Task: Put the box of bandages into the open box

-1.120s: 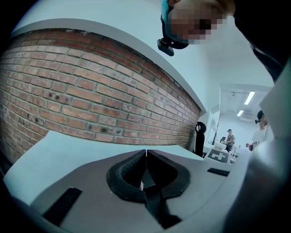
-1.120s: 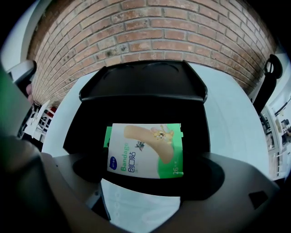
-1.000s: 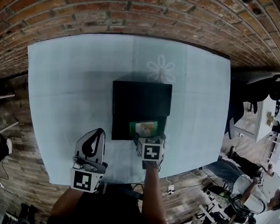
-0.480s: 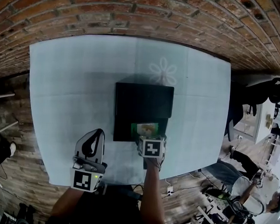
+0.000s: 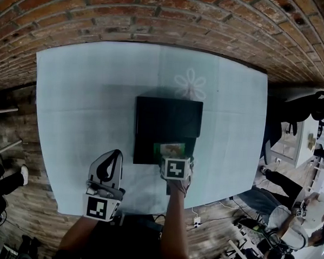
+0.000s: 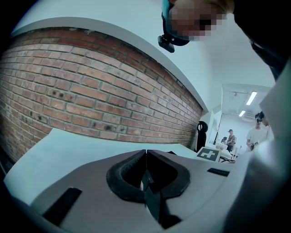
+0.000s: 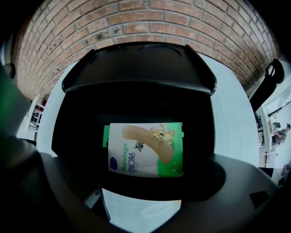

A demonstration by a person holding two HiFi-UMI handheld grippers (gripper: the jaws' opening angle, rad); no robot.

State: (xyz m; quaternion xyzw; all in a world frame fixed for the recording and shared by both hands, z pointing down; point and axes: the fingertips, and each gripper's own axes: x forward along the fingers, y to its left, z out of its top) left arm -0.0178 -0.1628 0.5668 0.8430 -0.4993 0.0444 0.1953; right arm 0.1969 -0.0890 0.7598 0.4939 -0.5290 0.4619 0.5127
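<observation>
The green-and-white box of bandages (image 5: 170,149) (image 7: 145,149) lies flat inside the open black box (image 5: 142,152) (image 7: 200,136), near its front wall. The black box's lid (image 7: 136,63) stands up on the far side. My right gripper (image 5: 174,163) (image 7: 143,184) hovers at the box's front edge, jaws open and wide apart with nothing between them. My left gripper (image 5: 113,155) (image 6: 146,152) stays over the table's front left, shut and empty, well clear of the black box.
The black box sits in the middle of a light blue table (image 5: 82,95) with a faint flower print (image 5: 190,83). A brick wall (image 5: 157,12) runs behind it. People (image 5: 301,215) and furniture stand off to the right, over a wooden floor.
The right gripper has crept slightly forward toward the black box's front edge. The bandage box keeps its place inside. The left gripper has not moved.
</observation>
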